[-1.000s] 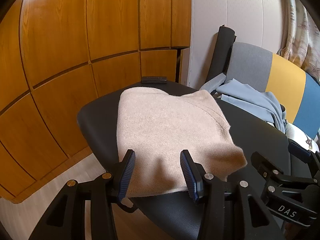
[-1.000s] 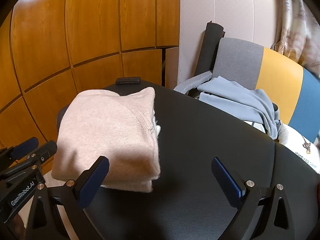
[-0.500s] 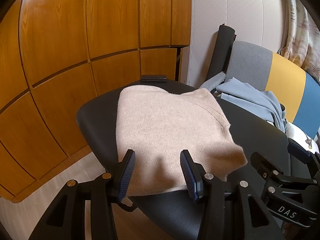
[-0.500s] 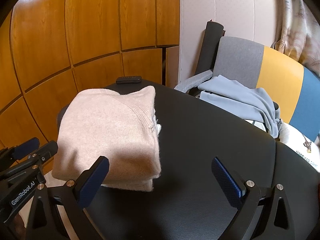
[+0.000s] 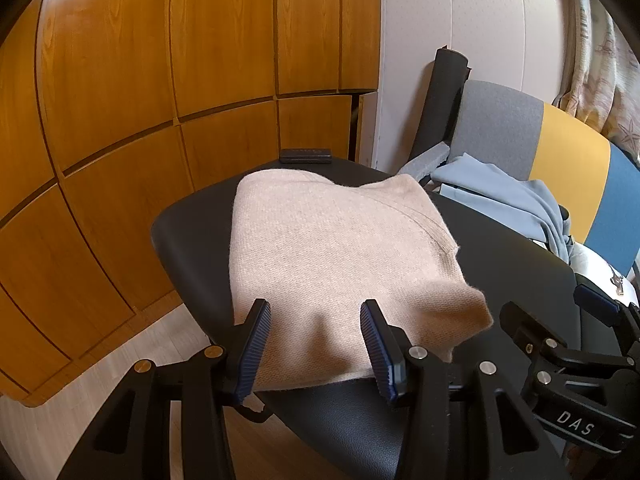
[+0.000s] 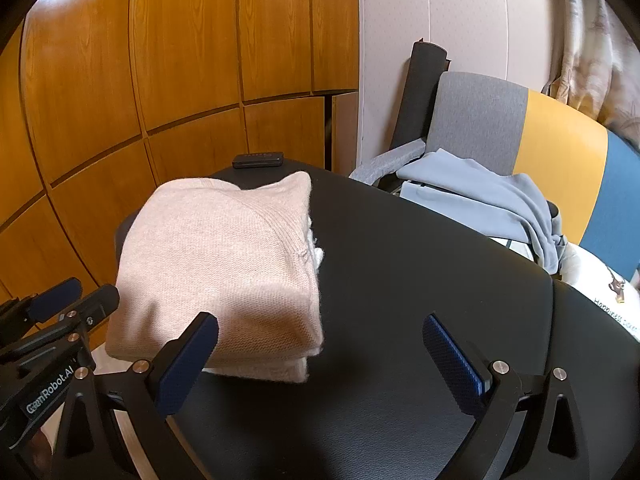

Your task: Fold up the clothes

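A folded beige sweater (image 5: 336, 256) lies flat on the black table (image 6: 400, 280), toward the table's left edge, with a white layer showing under its near corner in the right wrist view. The left tongs (image 5: 316, 348) hover just at the sweater's near edge, jaws apart with nothing pinched between them. The right tongs (image 6: 320, 360) stand wide open over bare table just to the right of the sweater, gripping nothing. A small black remote (image 6: 258, 159) rests at the table's far edge, beyond the sweater. Behind the table, a light blue garment (image 6: 480, 196) is draped over a chair (image 6: 560, 140) with grey, yellow and blue panels.
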{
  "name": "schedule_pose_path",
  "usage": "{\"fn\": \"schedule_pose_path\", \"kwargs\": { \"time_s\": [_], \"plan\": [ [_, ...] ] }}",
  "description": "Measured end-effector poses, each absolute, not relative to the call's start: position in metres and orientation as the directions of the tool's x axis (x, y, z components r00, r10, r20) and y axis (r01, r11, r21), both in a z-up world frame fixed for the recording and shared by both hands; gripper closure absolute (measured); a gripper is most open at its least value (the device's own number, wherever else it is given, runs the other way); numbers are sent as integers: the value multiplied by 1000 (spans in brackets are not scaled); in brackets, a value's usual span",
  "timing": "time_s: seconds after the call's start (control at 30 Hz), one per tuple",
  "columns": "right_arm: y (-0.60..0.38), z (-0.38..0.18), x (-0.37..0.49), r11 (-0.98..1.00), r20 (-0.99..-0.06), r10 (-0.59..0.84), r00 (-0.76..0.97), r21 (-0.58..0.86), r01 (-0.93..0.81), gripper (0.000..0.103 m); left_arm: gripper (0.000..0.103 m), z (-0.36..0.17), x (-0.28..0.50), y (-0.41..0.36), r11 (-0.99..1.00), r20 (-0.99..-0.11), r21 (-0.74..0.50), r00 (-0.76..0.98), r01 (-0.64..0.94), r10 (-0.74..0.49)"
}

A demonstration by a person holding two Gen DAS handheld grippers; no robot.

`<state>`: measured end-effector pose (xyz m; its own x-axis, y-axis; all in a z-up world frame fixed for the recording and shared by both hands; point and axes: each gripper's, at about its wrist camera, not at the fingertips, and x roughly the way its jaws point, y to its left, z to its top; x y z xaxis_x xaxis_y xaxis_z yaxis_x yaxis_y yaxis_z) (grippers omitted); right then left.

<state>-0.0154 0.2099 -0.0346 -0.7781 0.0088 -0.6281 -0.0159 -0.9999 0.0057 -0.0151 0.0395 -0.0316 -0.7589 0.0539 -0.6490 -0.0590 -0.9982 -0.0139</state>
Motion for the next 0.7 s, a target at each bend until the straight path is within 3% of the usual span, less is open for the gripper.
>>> {"fn": "schedule_pose_path", "kwargs": {
  "time_s": [0.7],
  "plan": [
    [211, -31, -11, -1000, -620, 15, -785, 7, -24, 0, 56, -31, -13, 43, -998, -650, -15, -757, -67, 61]
  ]
}}
